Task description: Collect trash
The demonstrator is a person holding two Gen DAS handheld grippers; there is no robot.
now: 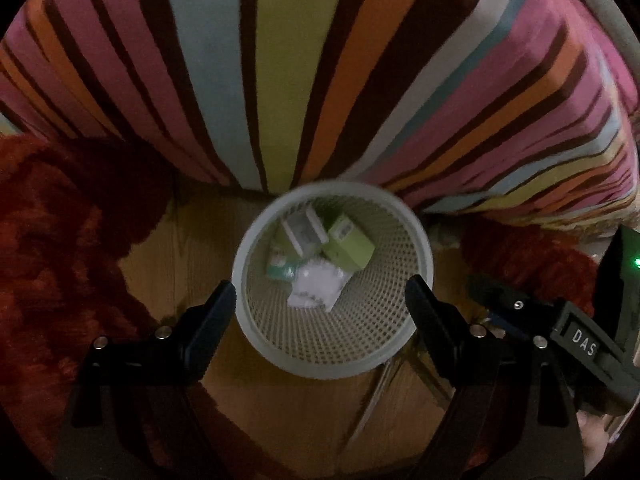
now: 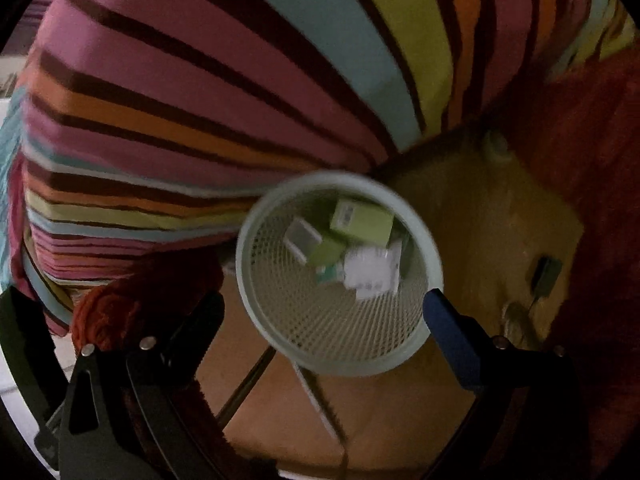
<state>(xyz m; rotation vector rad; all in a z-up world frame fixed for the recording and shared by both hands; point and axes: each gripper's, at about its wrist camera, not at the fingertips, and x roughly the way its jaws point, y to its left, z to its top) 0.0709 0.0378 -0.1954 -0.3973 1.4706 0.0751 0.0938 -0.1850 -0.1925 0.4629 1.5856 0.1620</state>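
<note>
Standing upright, mouth up, the mesh bin [image 1: 332,340] holds tilted boxes [image 1: 348,246].

Boxes [image 1: 348,248] in mesh bin [image 1: 336,344] blurred, print unreadable; small dark object [image 2: 545,274] on floor unidentifiable.

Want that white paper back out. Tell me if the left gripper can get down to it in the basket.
Probably yes: the left gripper is open and empty above the basket, whose mouth is uncovered, and the white paper lies on top.

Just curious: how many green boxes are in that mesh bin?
2 lime-green cardboard boxes: one by the far wall, one nearer the middle, inside the pale mesh wastebasket. More may be hidden.
</note>
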